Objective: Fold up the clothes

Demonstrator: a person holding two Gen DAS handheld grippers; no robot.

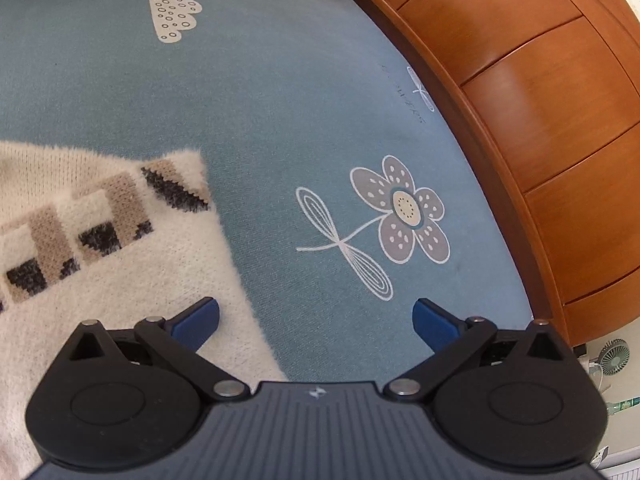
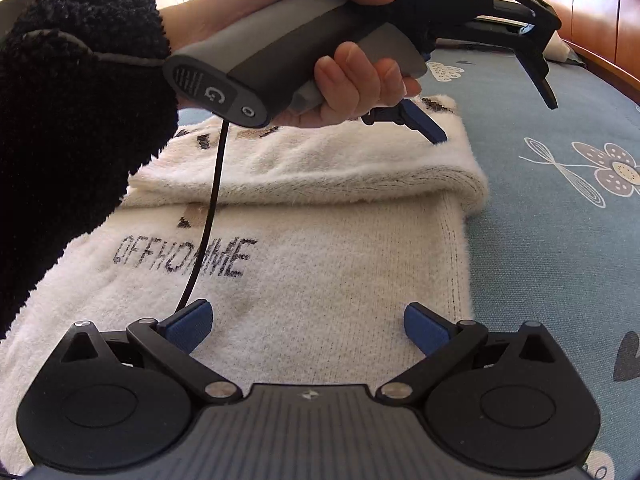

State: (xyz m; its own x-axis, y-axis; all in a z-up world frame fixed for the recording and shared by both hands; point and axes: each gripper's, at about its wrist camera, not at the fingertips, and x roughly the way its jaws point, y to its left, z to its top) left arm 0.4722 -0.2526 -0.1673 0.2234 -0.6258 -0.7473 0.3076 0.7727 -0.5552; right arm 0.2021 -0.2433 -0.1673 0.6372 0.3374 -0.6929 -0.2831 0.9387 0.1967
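- The cream sweater [image 2: 320, 264] lies flat on the blue bed sheet [image 2: 552, 240], with its upper part folded down into a thick roll [image 2: 320, 172] that crosses the garment.
- Below that roll, on the sweater's flat part, dark letters read "OFFHOMME" [image 2: 184, 258].
- The right tongs [image 2: 306, 326] hover over the sweater's lower flat part, jaws spread wide, nothing between the blue pads [image 2: 188, 326].
- The left tongs [image 1: 316, 322] are also spread open and empty; their left pad [image 1: 198, 322] is over the sweater's [image 1: 120, 280] edge, their right pad over bare sheet [image 1: 280, 100].
- In the right wrist view, a hand [image 2: 352, 80] in a black fleece sleeve [image 2: 72, 120] holds the left tool's grey handle above the roll; one blue fingertip [image 2: 428, 124] reaches down to the fuzzy surface, and I cannot tell whether it touches.
- A brown-and-black block pattern [image 1: 80, 232] marks the sweater near its corner.
- A printed flower [image 1: 408, 208] sits on the sheet beside the sweater, towards the wooden headboard [image 1: 540, 120].
- A black cable [image 2: 208, 216] hangs from the handle across the sweater.
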